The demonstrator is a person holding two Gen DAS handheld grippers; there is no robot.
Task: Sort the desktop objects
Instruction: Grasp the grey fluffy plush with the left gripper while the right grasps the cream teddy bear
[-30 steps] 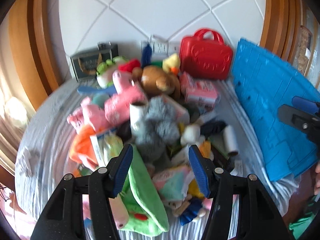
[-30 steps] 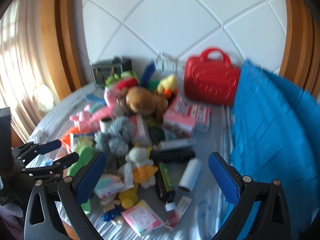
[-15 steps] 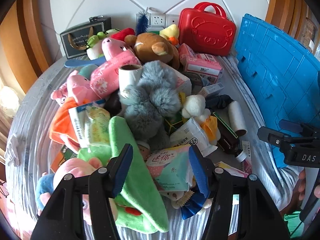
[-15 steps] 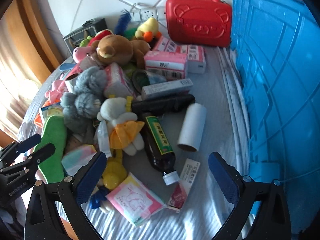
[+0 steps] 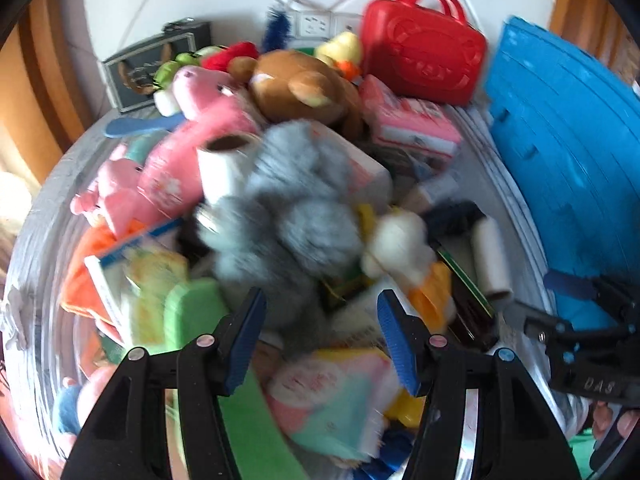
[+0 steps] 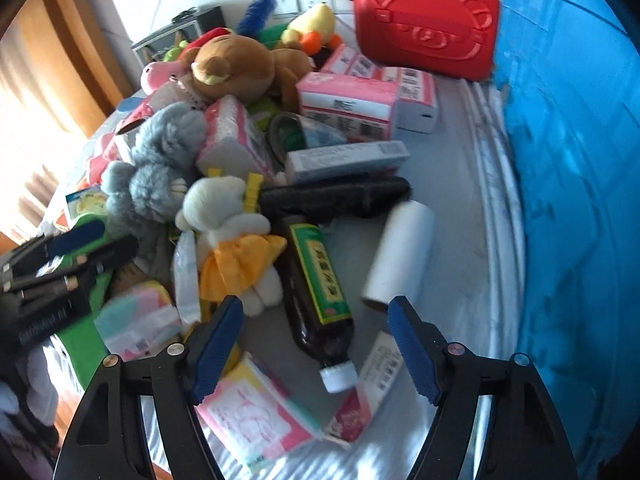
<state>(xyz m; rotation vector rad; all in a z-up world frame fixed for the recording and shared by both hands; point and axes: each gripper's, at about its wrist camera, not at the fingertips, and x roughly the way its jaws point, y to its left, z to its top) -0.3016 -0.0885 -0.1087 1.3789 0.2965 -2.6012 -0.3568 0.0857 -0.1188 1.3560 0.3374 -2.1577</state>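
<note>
The right gripper (image 6: 316, 344) hangs low over the near edge of the heap with its jaws spread wide and nothing between them; under the gap lies a dark bottle (image 6: 318, 296) with a green label and white cap, cap end toward the camera. A white paper roll (image 6: 400, 256) lies just to the bottle's right on the grey cloth (image 6: 452, 184), and a small red-and-white box (image 6: 366, 396) touches the cap. To the bottle's left a white plush in a yellow skirt (image 6: 228, 236) leans against a grey plush (image 6: 156, 176), and a black case (image 6: 332, 198) lies across the bottle's far end. A pink tissue pack (image 6: 252, 404) sits under the left finger. Behind are a brown bear (image 6: 236, 64), pink boxes (image 6: 348, 104), a red case (image 6: 428, 20) and, along the right, a blue crate (image 6: 568, 160). The left gripper (image 5: 320, 344) is also open and empty, hovering above the same pile; its view is blurred, so what lies directly beneath, perhaps a pastel packet (image 5: 336, 396), is hard to name. A green plush (image 5: 192, 312) crowds its left finger, and the grey plush fills the space ahead.
</note>
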